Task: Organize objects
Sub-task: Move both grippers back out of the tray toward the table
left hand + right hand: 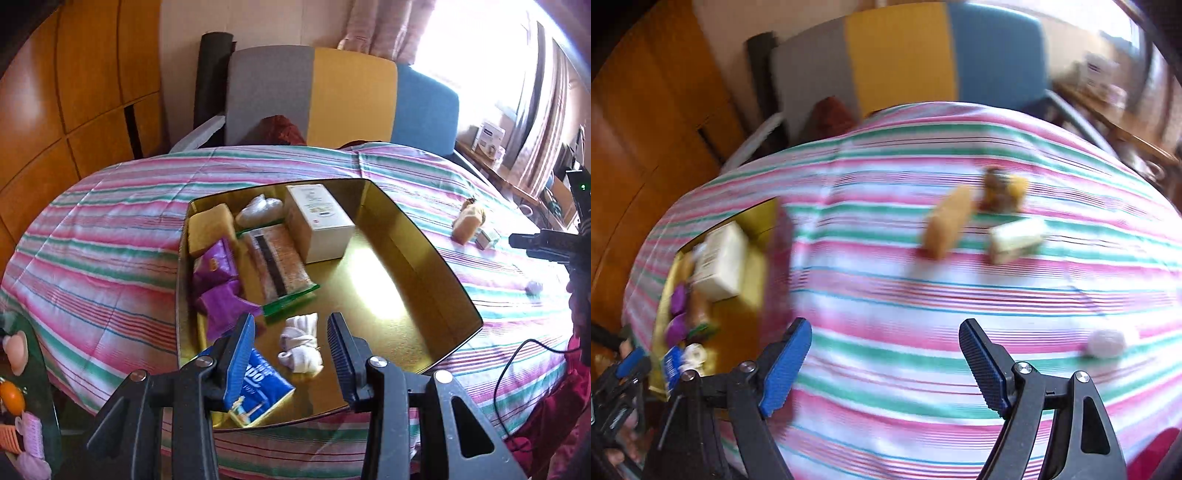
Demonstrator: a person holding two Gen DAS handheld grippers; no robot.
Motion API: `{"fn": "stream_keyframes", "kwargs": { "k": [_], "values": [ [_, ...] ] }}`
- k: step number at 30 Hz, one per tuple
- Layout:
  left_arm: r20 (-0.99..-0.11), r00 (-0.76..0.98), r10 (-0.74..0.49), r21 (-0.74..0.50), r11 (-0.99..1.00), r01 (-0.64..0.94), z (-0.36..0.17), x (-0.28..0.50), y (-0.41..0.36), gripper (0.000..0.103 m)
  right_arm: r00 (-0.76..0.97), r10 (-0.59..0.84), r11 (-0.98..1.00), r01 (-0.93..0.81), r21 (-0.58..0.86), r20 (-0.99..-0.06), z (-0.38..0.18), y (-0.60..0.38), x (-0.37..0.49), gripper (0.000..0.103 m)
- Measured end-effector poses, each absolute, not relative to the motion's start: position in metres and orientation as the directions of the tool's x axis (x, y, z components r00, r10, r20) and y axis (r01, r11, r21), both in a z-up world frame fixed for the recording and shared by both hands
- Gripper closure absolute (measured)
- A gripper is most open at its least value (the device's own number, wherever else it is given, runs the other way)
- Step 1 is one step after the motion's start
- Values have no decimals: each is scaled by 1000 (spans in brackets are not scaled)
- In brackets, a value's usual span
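My left gripper (291,345) hangs over the near end of the gold tin (436,258) on the striped bed (110,240), its fingers apart with nothing pressed between them. Below them in the tin lies a small white knotted sock bundle (301,345), beside a blue packet (258,391). Further in sit purple wrappers (218,284) and a white box (319,221). My right gripper (886,363) has its fingers wide apart over bare bedspread; that view is blurred.
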State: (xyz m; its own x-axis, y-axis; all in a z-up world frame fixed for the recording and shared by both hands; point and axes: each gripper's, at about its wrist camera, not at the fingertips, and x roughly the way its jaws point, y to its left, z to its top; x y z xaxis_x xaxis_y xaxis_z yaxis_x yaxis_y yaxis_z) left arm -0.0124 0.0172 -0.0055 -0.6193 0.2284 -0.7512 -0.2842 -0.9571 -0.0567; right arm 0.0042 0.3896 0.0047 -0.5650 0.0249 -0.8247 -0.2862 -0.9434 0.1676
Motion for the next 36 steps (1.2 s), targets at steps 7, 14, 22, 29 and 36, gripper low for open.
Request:
{"fn": "stream_keyframes", "kwargs": {
  "k": [7, 14, 22, 29, 36],
  "values": [
    [-749, -621, 230, -3, -939, -345, 3, -11, 50, 62, -562, 216, -887, -455, 81, -798, -6, 473, 26, 19],
    [-752, -614, 239, 47, -910, -412, 7, -11, 92, 62, -587, 221, -768, -597, 231, -779, -17, 526, 46, 19],
    [-754, -599, 269, 91, -860, -502, 12, -10, 141, 62, -601, 184, -741, -605, 292, -778, -17, 534, 55, 17],
    [-759, -590, 277, 125, -827, -548, 10, -12, 181, 62, -606, 168, -695, -632, 343, -777, -20, 546, 63, 16],
    [-766, -565, 306, 124, -792, -597, 7, -15, 211, 62, -607, 159, -668, -647, 367, -779, -19, 549, 65, 16]
  ]
}}
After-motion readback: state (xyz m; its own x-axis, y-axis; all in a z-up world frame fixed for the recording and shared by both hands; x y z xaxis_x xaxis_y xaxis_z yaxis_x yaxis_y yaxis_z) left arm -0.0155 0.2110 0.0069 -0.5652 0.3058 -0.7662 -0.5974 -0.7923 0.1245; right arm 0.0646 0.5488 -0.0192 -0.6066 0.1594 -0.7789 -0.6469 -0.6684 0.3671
